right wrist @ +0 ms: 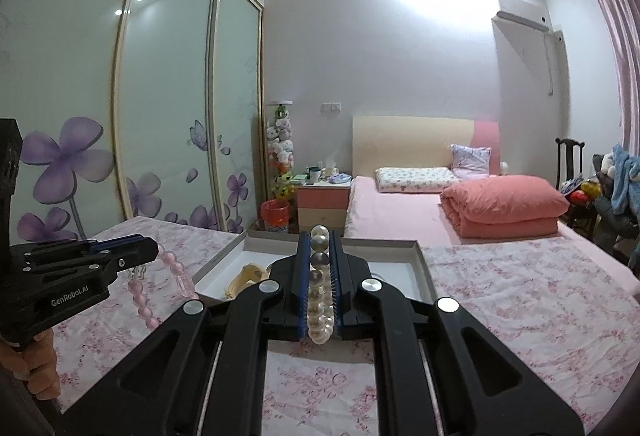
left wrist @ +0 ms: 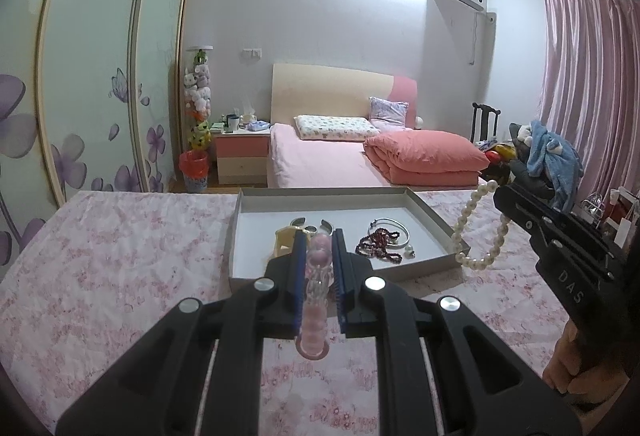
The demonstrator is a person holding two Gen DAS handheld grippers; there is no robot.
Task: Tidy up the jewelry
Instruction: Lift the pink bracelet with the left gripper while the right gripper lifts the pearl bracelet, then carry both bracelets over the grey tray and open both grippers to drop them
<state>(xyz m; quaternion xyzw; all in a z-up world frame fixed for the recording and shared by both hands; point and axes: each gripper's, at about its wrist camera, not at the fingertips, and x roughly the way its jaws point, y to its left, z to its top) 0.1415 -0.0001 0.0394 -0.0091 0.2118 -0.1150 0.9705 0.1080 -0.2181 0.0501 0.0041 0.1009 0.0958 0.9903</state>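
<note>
Pink floral bedspread [left wrist: 120, 256] bears grey tray [left wrist: 400, 196], bedroom beyond.

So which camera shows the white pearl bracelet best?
The left wrist view. There the white pearl bead bracelet hangs as a whole loop from the right hand-held gripper, beside the shallow grey tray. The right wrist view shows it only edge-on, a row of beads pinched between that gripper's blue pads.

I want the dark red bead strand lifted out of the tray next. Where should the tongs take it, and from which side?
Grip the dark red bead strand at its bunched middle, from above: it lies heaped flat on the tray floor, touching the silver bangle.
</note>
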